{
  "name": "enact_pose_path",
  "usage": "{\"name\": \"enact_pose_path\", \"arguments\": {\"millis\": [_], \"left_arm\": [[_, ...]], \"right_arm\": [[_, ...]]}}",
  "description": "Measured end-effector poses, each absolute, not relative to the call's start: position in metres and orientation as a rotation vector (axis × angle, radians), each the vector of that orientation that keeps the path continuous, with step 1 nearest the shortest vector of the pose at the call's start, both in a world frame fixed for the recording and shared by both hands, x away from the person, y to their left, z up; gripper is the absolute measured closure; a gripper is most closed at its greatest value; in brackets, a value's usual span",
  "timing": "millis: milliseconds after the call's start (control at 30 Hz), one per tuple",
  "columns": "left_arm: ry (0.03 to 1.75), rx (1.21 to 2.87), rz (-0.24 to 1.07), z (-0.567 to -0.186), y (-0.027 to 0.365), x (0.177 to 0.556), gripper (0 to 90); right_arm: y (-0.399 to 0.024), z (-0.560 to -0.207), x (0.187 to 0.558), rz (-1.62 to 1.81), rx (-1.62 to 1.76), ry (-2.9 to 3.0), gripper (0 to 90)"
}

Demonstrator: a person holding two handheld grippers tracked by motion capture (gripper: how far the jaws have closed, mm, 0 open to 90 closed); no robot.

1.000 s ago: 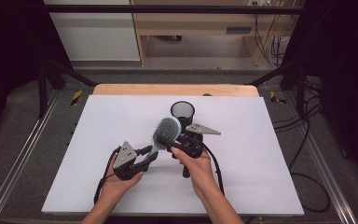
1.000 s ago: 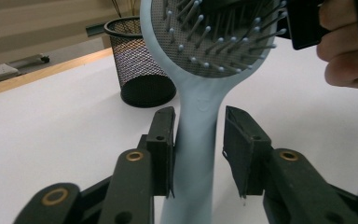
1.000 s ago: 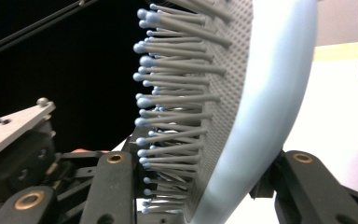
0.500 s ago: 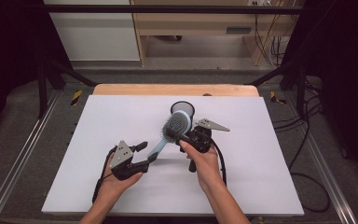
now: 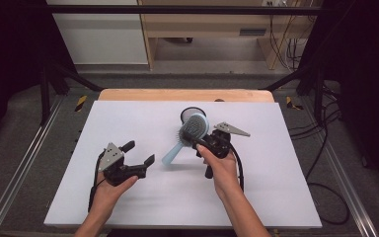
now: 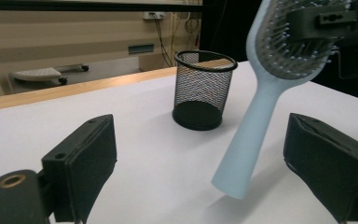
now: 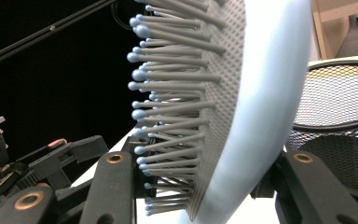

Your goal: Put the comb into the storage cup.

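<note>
The brush hangs tilted above the desk, its head clamped in the right tongs near the mesh cup. The left tongs have just been opening and stand wide, empty, beside the handle.

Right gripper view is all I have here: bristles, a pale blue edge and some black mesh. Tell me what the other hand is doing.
Observer: The left gripper is apart from the hairbrush; its jaws have just been opening, with nothing pressed between them.
Operator: Say where the handle sits.
Observer: In the left gripper view the pale blue handle slants down toward the table, its tip seemingly just above the surface, between that gripper's two open jaws and clear of both.
Operator: Name the mesh thing.
Observer: It is a black mesh cup, upright on the table behind the brush.
Operator: Confirm my grip.
Observer: The right gripper is clamped on the brush head.
</note>
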State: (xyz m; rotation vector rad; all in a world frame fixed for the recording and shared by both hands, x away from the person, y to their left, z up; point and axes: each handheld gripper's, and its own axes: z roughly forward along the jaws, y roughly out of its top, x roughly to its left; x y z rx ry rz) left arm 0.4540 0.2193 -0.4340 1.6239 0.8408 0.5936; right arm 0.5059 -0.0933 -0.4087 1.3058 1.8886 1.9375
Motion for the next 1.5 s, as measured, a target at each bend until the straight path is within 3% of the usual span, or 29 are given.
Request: {"name": "enact_pose_path", "arguments": {"millis": [700, 1100, 1500], "left_arm": [[0.877, 1.591, 0.702, -0.427, 0.254, 0.451, 4.5], [0.903, 1.592, 0.78, -0.433, 0.283, 0.429, 3.5], [0.964, 1.558, 0.771, -0.437, 0.295, 0.434, 3.3]], "right_arm": [[-0.109, -0.398, 0.515, 1.913, 1.318, 1.845, 54.5], [-0.118, -0.377, 0.521, 1.917, 1.313, 1.81, 54.4], [-0.12, -0.35, 0.533, 1.922, 1.295, 1.772, 54.2]]}}
